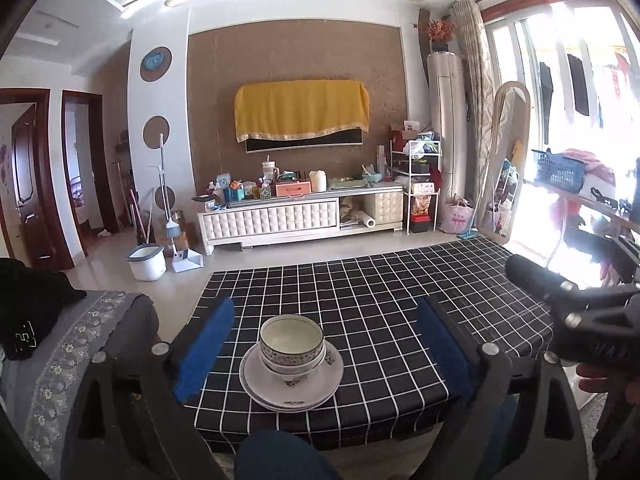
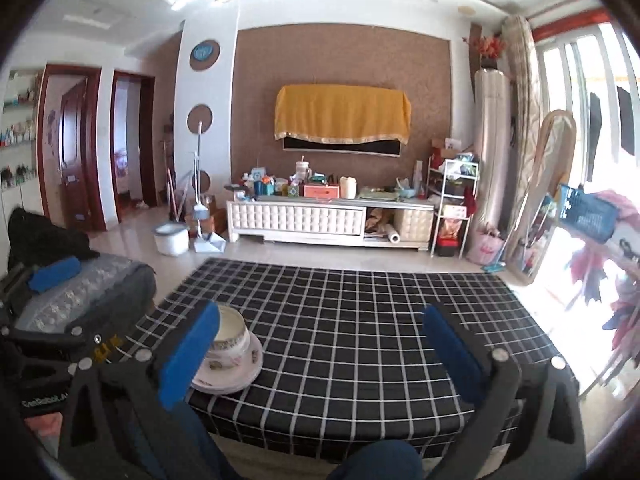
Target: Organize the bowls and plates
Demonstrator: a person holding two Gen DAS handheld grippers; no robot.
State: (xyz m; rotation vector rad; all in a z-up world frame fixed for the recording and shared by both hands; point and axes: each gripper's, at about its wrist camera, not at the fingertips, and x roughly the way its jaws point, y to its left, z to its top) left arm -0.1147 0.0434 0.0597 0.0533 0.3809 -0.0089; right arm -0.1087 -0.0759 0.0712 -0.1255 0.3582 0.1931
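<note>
Two patterned white bowls (image 1: 291,340) sit nested on a small stack of white plates (image 1: 292,380) near the front edge of the table with the black checked cloth (image 1: 400,300). My left gripper (image 1: 326,304) is open just short of the stack, its blue pads standing wide on either side and touching nothing. My right gripper (image 2: 322,310) is also open over bare cloth. From there the bowls (image 2: 230,334) and plates (image 2: 236,372) lie to its left, partly hidden behind its left finger. The right gripper's black body (image 1: 580,312) shows at the right edge of the left wrist view.
A grey-covered seat (image 1: 80,340) with a black garment (image 1: 28,300) stands left of the table. A person's blue-clad knee (image 1: 276,456) is at the front edge. Beyond the table are a white bucket (image 1: 146,262), a TV cabinet (image 1: 300,220) and a mirror (image 1: 506,160).
</note>
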